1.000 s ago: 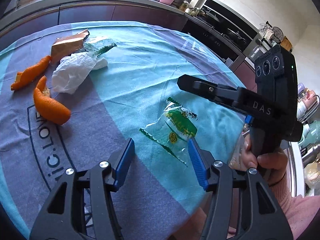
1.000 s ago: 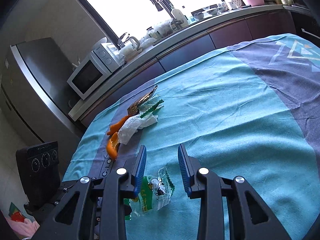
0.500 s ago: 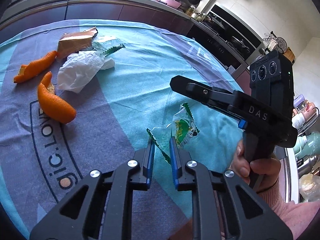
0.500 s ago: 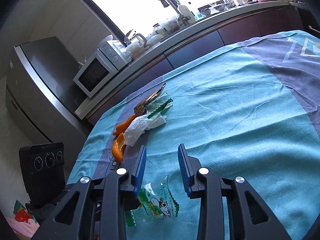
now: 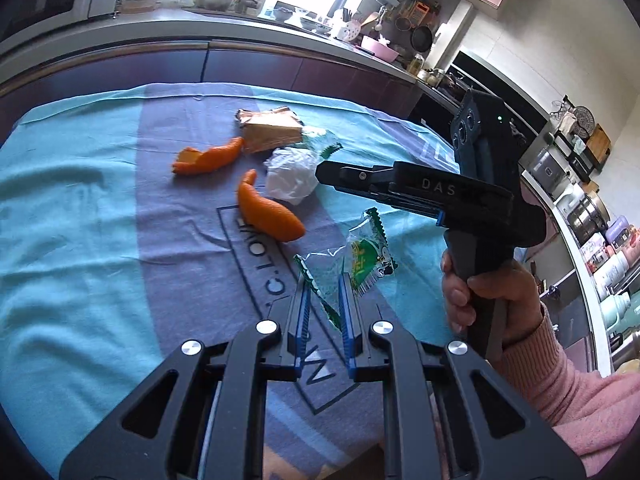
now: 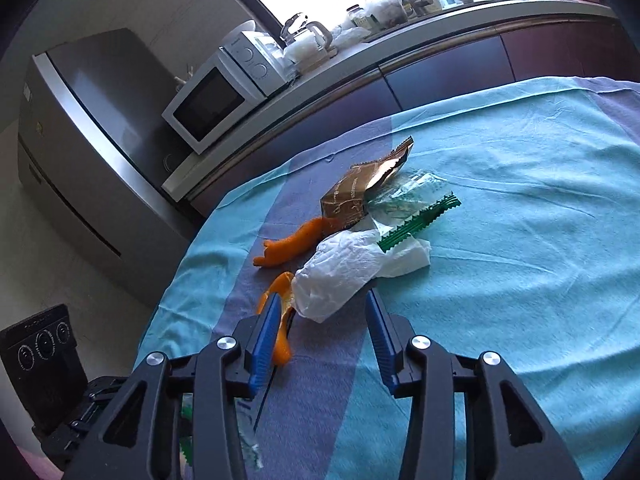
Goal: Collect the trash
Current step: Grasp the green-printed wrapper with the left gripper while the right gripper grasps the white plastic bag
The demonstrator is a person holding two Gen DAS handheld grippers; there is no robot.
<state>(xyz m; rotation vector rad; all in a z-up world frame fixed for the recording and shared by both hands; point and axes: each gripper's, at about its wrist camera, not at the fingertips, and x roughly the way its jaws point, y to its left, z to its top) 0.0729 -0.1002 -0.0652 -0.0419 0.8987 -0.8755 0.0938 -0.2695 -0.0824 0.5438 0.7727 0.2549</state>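
The left gripper (image 5: 325,280) pinched the green wrapper (image 5: 362,258) to lift it; the right gripper (image 6: 322,316) gaped toward the tissue (image 6: 340,272) at twelve o'clock.

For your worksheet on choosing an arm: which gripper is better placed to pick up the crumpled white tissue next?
Right gripper: it is open, with the white tissue just ahead. The left gripper is shut on the green wrapper.
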